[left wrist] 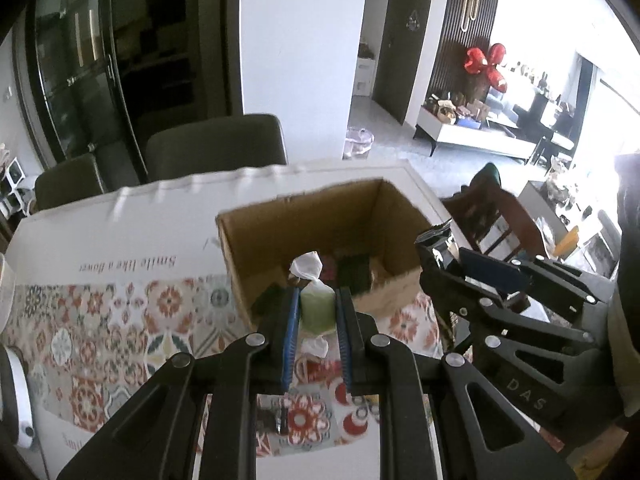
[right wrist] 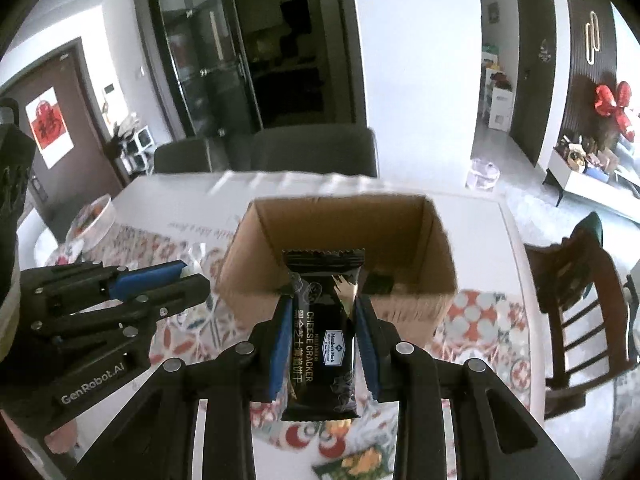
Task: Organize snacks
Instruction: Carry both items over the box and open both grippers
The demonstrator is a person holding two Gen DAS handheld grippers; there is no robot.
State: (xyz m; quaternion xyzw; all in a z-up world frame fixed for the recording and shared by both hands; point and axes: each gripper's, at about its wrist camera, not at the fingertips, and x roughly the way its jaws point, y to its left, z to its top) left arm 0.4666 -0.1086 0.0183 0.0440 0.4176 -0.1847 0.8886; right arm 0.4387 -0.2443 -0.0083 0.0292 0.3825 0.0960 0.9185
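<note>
An open cardboard box [left wrist: 256,240] stands on the patterned tablecloth; it also shows in the right wrist view [right wrist: 348,220]. Dark snack packs [left wrist: 352,272] lie inside it. My left gripper [left wrist: 318,304] is shut on a green wrapped candy [left wrist: 318,308] with white twisted ends, held at the box's near wall. My right gripper [right wrist: 322,312] is shut on a black cheese cracker pack [right wrist: 322,336], held just before the box's near edge. The right gripper shows in the left wrist view [left wrist: 444,240]; the left shows in the right wrist view [right wrist: 188,272].
More snacks lie on the tablecloth below the grippers [left wrist: 316,368] [right wrist: 352,464]. A glass bowl [right wrist: 90,220] stands at the table's far left. Dark chairs [left wrist: 216,148] stand behind the table and a wooden chair [right wrist: 580,280] at its right side.
</note>
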